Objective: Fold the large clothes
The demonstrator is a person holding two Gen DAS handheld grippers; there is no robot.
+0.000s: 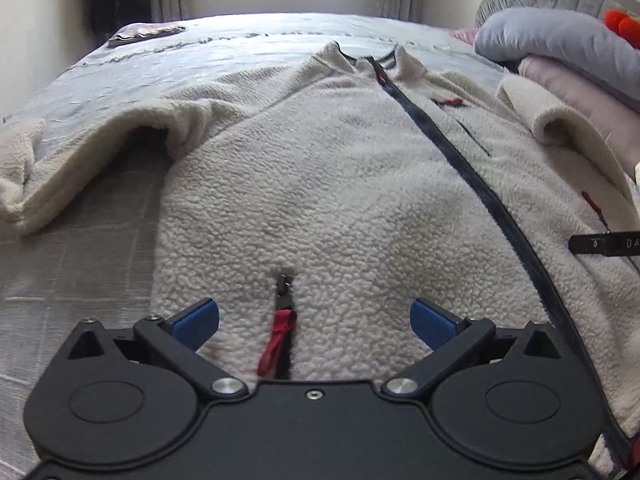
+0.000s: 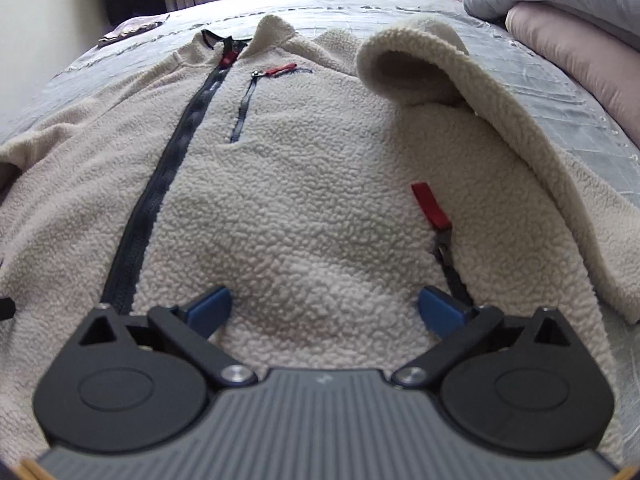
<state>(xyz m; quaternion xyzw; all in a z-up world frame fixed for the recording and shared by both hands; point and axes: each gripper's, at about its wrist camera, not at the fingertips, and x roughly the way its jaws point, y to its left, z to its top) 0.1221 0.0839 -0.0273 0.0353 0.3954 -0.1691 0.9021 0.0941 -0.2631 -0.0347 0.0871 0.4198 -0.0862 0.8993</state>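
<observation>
Both tools, left (image 1: 315,322) and right (image 2: 325,308), hover spread wide over the fleece jacket (image 1: 340,184), likely soft, bulky, best pinched at the hem

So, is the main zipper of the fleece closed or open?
Closed almost to the top. The main zipper runs as one dark joined line up the fleece; only the collar parts slightly.
</observation>
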